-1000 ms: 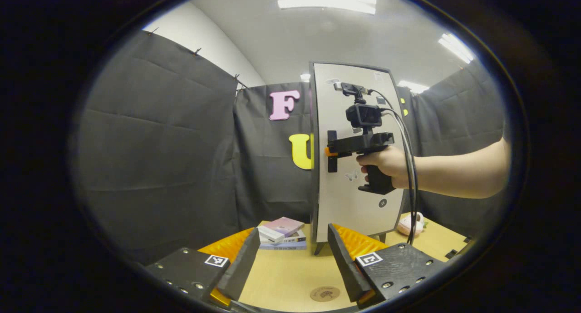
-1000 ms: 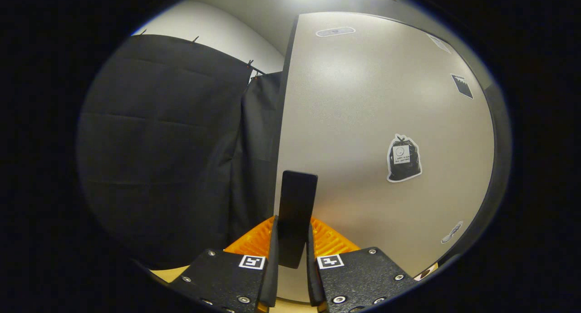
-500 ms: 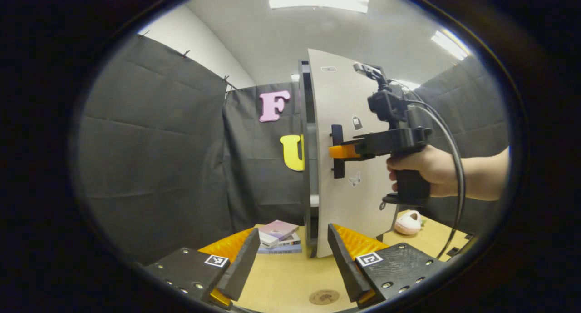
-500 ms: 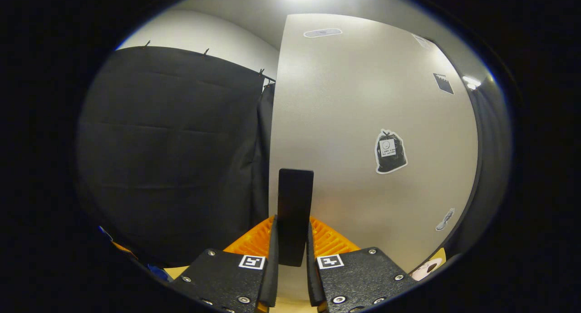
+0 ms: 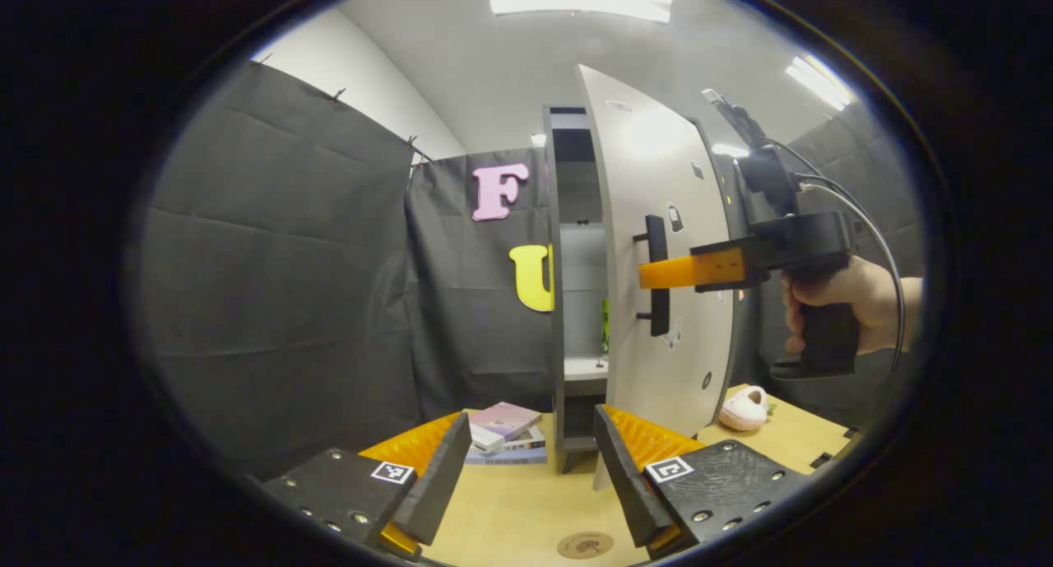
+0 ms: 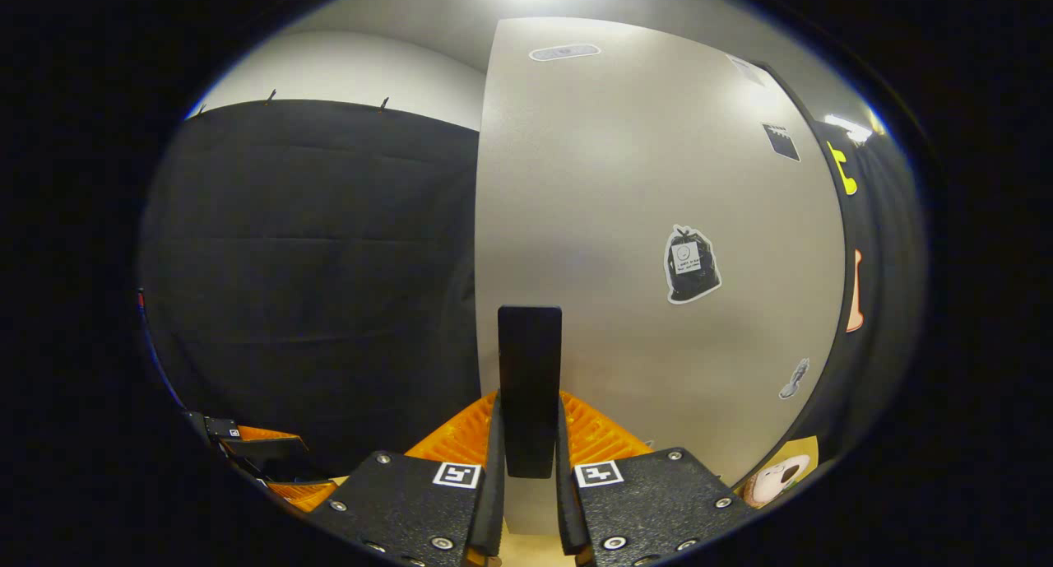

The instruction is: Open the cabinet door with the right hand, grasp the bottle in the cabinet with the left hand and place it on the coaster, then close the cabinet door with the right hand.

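The tall white cabinet (image 5: 568,221) stands at the back of the wooden table (image 5: 510,509). Its door (image 5: 658,246) is swung partly open. My right gripper (image 5: 650,275) is shut on the door's black handle (image 5: 656,279). In the right gripper view the handle (image 6: 529,386) sits between the closed fingers of my right gripper (image 6: 527,468), against the door (image 6: 642,221). A sliver of a green bottle (image 5: 604,327) shows on a shelf inside. My left gripper (image 5: 526,468) hangs open over the table in front of the cabinet, holding nothing. A round brown coaster (image 5: 585,544) lies just below it.
A stack of books (image 5: 503,431) lies left of the cabinet's foot. A pink plush slipper (image 5: 743,408) sits on the table to the right of the door, also seen as the slipper (image 6: 773,481) in the right gripper view. Black cloth walls surround the table.
The right gripper has pulled the handle and the door has swung open from shut, uncovering the shelves and the bottle. The left gripper stayed put and open.
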### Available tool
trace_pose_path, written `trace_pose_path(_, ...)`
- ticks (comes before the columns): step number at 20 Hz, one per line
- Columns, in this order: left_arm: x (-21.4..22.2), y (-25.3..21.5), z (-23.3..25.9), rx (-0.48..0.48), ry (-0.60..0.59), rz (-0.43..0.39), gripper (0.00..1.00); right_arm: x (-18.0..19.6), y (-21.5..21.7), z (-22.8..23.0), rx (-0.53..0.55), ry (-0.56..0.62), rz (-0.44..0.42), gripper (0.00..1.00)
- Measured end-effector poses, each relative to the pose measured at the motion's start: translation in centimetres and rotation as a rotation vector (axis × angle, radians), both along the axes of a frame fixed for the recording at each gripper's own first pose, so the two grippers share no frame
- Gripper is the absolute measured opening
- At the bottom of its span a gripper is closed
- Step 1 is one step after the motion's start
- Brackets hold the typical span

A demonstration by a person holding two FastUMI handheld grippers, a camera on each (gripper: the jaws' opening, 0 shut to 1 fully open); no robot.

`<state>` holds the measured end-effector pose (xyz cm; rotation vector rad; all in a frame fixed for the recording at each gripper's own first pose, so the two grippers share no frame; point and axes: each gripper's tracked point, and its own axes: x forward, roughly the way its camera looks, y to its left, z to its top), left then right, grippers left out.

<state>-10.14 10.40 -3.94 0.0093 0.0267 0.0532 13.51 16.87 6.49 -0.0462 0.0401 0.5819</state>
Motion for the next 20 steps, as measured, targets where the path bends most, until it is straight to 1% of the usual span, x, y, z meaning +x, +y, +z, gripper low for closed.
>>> trace_pose_path(3,0.2,0.2,0.0,0.003,0.004,0.011,0.89,-0.3,-0.4,-0.1,-0.008,0.001,0.028,0.28)
trace_pose_path(4,0.3,0.3,-0.1,0.005,0.005,0.015,0.86,-0.6,-0.5,0.0,-0.006,0.003,0.038,0.28)
trace_pose_path(5,0.5,0.5,0.0,0.007,0.007,0.019,0.86,-0.9,-0.7,0.0,-0.003,0.007,0.046,0.28)
trace_pose_path(8,2.4,0.1,0.1,0.002,0.01,0.004,0.86,-1.2,-1.3,0.1,-0.005,0.008,0.055,0.28)
trace_pose_path(12,4.2,-1.7,0.2,0.017,0.009,-0.04,0.86,-1.6,-2.1,0.0,-0.006,0.008,0.048,0.27)
trace_pose_path(14,4.7,-2.9,0.2,0.02,0.011,-0.06,0.86,-2.0,-2.6,0.0,-0.005,0.009,0.036,0.28)
trace_pose_path(19,6.1,-6.2,0.4,0.02,0.016,-0.13,0.86,-2.7,-4.0,0.0,-0.021,0.014,-0.001,0.26)
trace_pose_path(20,6.5,-7.0,0.3,0.018,0.014,-0.146,0.86,-2.8,-4.3,-0.1,-0.021,0.015,-0.009,0.27)
